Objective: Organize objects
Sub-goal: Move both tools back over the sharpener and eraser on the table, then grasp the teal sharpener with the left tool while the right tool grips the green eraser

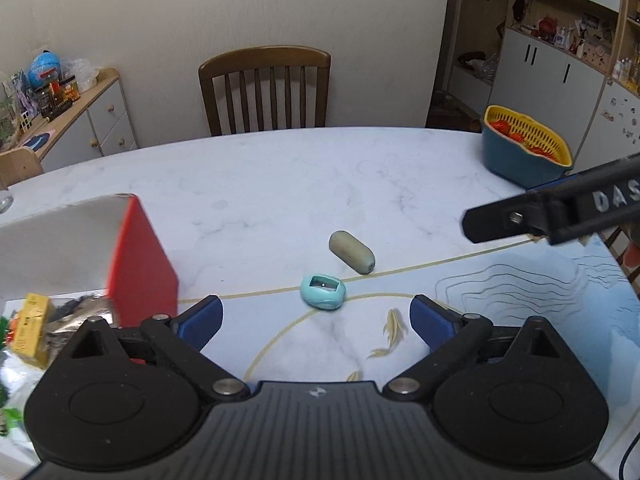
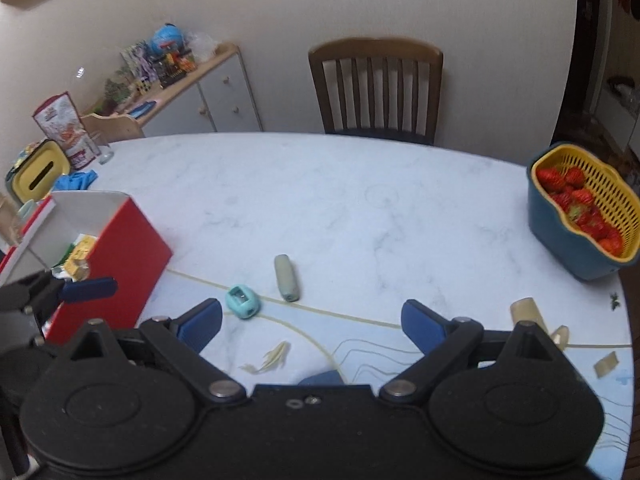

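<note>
My left claw is spread wide and holds nothing; its blue pads hang above the counter, touching no object. My right claw is likewise spread and empty. I count one teal pencil sharpener lying just ahead of the left claw, and one grey-green capsule-shaped object near it but apart. One red box stands open at the counter's left, with packets inside. One blue basket with a yellow strainer of strawberries sits at the right edge. The counter's middle and far side lie bare, giving me free room. One chair stands behind.
</note>
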`<state>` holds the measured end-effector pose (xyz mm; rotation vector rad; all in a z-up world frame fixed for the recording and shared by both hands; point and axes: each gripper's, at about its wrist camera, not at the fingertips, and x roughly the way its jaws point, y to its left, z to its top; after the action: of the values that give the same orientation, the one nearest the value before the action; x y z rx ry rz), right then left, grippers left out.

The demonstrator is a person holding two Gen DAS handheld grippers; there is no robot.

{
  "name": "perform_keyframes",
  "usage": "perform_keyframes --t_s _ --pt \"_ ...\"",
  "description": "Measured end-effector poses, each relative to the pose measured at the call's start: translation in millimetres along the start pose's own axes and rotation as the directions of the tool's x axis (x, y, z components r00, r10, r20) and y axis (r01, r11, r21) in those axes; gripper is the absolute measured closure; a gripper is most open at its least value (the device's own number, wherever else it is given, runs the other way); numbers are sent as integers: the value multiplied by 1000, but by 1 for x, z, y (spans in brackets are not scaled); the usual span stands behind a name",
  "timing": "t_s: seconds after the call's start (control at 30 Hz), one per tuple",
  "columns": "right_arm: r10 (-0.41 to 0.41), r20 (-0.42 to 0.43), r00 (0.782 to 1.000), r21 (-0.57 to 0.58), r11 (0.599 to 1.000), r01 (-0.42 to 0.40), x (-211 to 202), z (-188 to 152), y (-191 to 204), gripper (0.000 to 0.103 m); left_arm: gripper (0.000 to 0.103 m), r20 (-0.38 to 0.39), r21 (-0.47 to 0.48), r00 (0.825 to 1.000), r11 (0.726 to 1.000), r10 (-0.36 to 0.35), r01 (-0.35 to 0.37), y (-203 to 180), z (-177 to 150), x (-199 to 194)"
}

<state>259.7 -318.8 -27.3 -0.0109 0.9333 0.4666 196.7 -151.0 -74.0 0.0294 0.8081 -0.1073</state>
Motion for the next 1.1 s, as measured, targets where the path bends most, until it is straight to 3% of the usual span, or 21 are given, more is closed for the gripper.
perform_keyframes --t_s 0.5,0.67,0.87,0.97,1.1 --pt "20 -141 990 12 1000 -18 86 27 13 9 2 -29 -62 999 998 -16 15 2 -7 69" --pt "15 -172 985 8 1000 -14 107 34 19 12 3 -21 -40 1000 999 -5 4 3 -7 79" --pt "15 -198 980 -20 1000 -19 120 35 26 24 6 -15 -13 1000 1000 -1 0 1 -8 87" --pt "18 -209 978 -43 999 -27 124 37 30 29 15 -13 2 1000 1000 0 0 -2 -7 90" --pt "6 -225 974 -63 998 -21 130 37 36 45 24 -8 22 1000 1000 -3 4 -4 -7 92"
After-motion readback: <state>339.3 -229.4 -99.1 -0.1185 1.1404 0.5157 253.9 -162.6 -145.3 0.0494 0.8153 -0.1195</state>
